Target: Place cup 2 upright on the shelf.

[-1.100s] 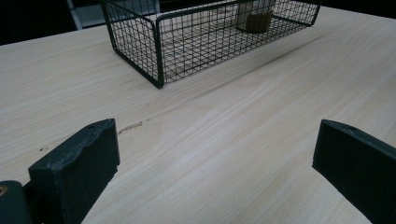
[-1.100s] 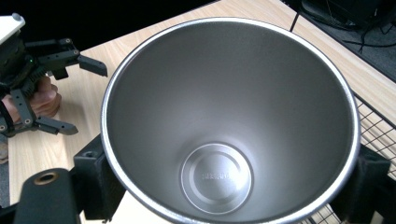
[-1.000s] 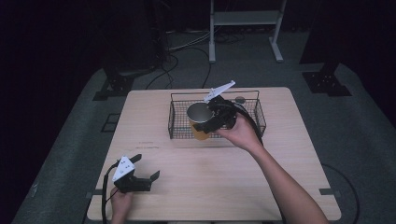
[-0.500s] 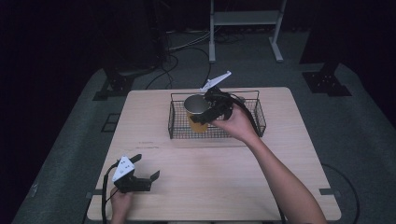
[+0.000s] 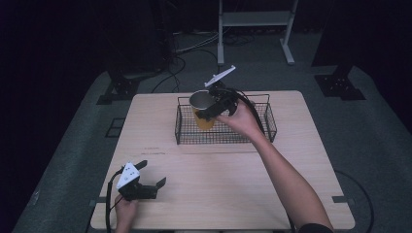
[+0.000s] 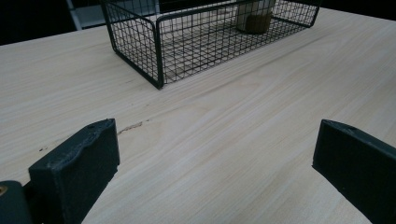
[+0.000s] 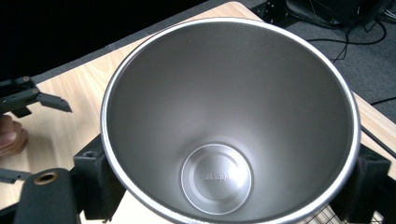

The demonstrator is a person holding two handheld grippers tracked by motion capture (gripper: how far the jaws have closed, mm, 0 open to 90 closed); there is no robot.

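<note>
Item: steel cup (image 5: pixel 203 109), yellow outside, bare metal within, empty (its stamped base shows clean in the right gripper view). Location: over the left end of the wire basket (image 5: pixel 265 127), its lower part below the rim wires; whether it rests on the basket floor I cannot tell. Holder: right gripper (image 5: pixel 212 108), jaws clamped on the cup's sides just under the lip (image 7: pixel 224 28). Left gripper (image 5: pixel 148 183): jaws wide apart, nothing between them, low at the near left corner of the table (image 5: pixel 218 194), well apart from the basket. Step in hand, as I judge it: moving the cup at the basket, either setting it in or lifting it out. Next move calls for keeping it level and clear of the wires.
</note>
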